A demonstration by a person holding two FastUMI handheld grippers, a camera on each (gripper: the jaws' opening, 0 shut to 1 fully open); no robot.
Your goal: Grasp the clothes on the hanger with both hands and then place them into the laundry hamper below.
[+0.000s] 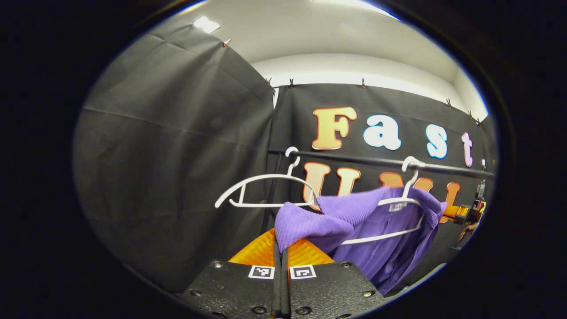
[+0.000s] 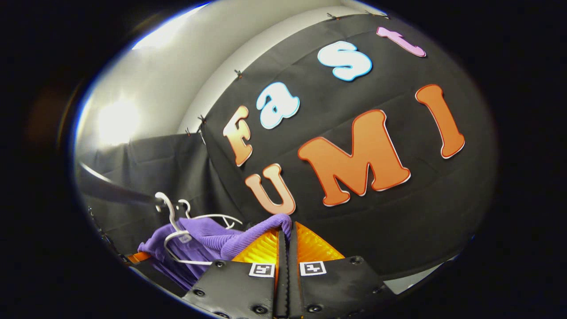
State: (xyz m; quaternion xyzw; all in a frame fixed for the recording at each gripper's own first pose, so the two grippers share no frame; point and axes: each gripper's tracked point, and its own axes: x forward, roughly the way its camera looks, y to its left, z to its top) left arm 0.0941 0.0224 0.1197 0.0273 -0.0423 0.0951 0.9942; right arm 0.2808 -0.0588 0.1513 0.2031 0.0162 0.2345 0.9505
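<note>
Step in hand: garment gripped at both ends, not yet off its hanger.

Left gripper [image 1: 281, 254]: fingers pressed together, pinching a fold of the purple ribbed garment [image 1: 372, 226]. Fabric bunched over the fingertips at 12 o'clock of the gripper, running off toward 2 o'clock to the body of the garment.

Right gripper [image 2: 283, 241]: fingers pressed together, a strip of the same purple garment [image 2: 208, 241] caught at the tips. Cloth stretched from there toward 9 o'clock, back to the hanger.

Location of garment: draped on the white hanger [image 1: 401, 208], hooked over the black rail [image 1: 354, 158] at roughly 3 o'clock in the left gripper view. Collar area seated on the hanger shoulders; lower part hanging loose below. Same hanger [image 2: 175, 237] seen at 8 o'clock in the right gripper view.

Second white hanger [image 1: 266, 190]: bare, on the same rail, at 9 o'clock of the loaded one, just beside the lifted fold.

Laundry hamper: position not confirmed from these views.

Next move, as judged: lift or draw both held ends so the shoulders slip free of the hanger, then lower together toward the hamper. Calls for both grips to be maintained and for even travel of both sides.

Risk, as judged: hanger dragged off the rail with the cloth, or bare hanger snagged.
</note>
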